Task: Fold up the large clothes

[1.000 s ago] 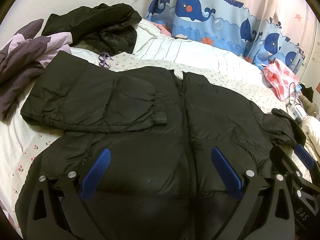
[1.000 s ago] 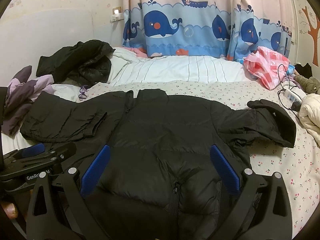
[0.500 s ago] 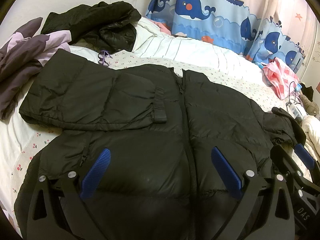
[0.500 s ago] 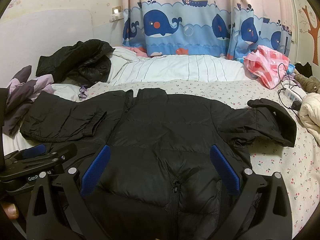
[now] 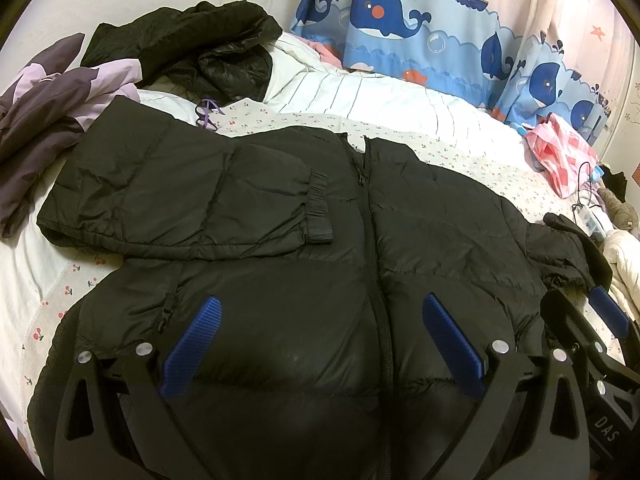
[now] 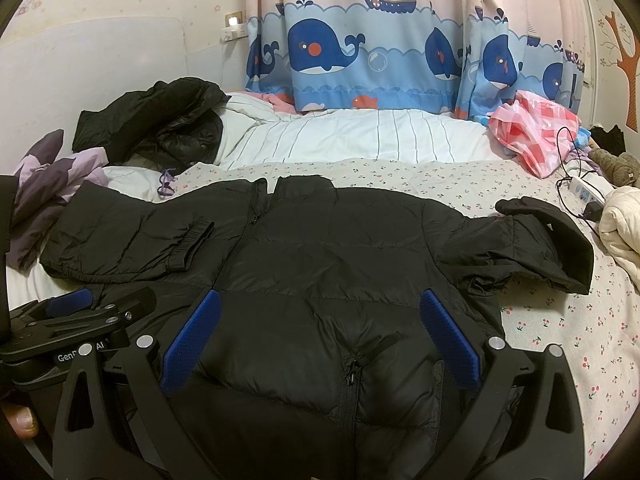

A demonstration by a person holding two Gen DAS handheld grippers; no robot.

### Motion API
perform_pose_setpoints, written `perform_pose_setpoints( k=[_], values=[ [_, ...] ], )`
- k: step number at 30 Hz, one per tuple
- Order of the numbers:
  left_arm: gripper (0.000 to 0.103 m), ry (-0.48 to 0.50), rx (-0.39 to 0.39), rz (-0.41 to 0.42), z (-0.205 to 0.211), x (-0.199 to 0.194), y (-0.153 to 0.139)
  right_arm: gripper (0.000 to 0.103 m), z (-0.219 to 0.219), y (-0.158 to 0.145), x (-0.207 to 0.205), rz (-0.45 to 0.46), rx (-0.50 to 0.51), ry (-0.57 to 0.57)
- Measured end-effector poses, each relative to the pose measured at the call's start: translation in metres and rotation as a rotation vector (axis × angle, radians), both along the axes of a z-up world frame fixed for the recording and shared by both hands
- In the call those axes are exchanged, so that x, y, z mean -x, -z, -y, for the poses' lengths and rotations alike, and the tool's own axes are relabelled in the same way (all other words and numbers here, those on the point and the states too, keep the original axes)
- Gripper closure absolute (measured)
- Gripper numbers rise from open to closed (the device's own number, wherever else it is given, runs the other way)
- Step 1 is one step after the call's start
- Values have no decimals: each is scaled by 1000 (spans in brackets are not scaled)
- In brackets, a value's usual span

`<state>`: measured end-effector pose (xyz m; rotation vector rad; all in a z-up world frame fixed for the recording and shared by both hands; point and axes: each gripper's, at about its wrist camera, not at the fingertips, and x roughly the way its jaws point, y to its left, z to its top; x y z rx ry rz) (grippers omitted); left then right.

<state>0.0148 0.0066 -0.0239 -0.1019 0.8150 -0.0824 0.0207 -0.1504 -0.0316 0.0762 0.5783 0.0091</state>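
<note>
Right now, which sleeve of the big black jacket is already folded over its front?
The sleeve on the purple-clothes side: its cuff lies on the jacket's chest beside the zipper. The other sleeve sticks out sideways, bunched on the flowery sheet.

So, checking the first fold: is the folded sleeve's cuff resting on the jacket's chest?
Touching. In the left wrist view the cuff lies flat on the black puffer jacket, just beside the zipper, with no bedsheet showing between them.

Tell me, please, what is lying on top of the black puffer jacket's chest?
One sleeve is folded across the black puffer jacket, its cuff near the zipper. The chest panel beneath it is hidden.
</note>
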Motion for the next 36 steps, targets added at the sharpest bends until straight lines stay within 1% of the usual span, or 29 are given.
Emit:
perform_pose_setpoints(
  k=[21, 23, 25, 27, 29, 32, 33, 34, 35, 36],
  values=[
    [6, -3, 3, 0, -1, 0, 0, 7, 1, 1, -1, -2, 7, 5],
    [6, -7, 10, 2, -2, -1, 0, 7, 4, 2, -2, 0, 17, -1],
    [6, -12, 17, 6, -5, -2, -2, 7, 12, -5, 0, 20, 42, 10],
    [6, -20, 26, 6, -9, -4, -3, 7, 35, -18, 1, 55, 109, 74],
    [6, -29, 35, 0, -14, -6, -3, 7, 67, -26, -1, 54, 134, 135],
    [6, -35, 48, -6, -19, -6, -3, 7, 136, -23, -11, -5, 135, 261],
    [6, -37, 46, -5, -21, -6, -3, 7, 157, -19, -16, -32, 165, 296],
    [6, -38, 46, -6, -22, -6, -4, 7, 170, -16, -20, -53, 201, 319],
    [6, -39, 47, -6, -23, -6, -4, 7, 187, -13, -30, -90, 258, 336],
    [6, -42, 48, -7, -24, -7, -4, 7, 199, -10, -36, -114, 292, 334]
  ],
)
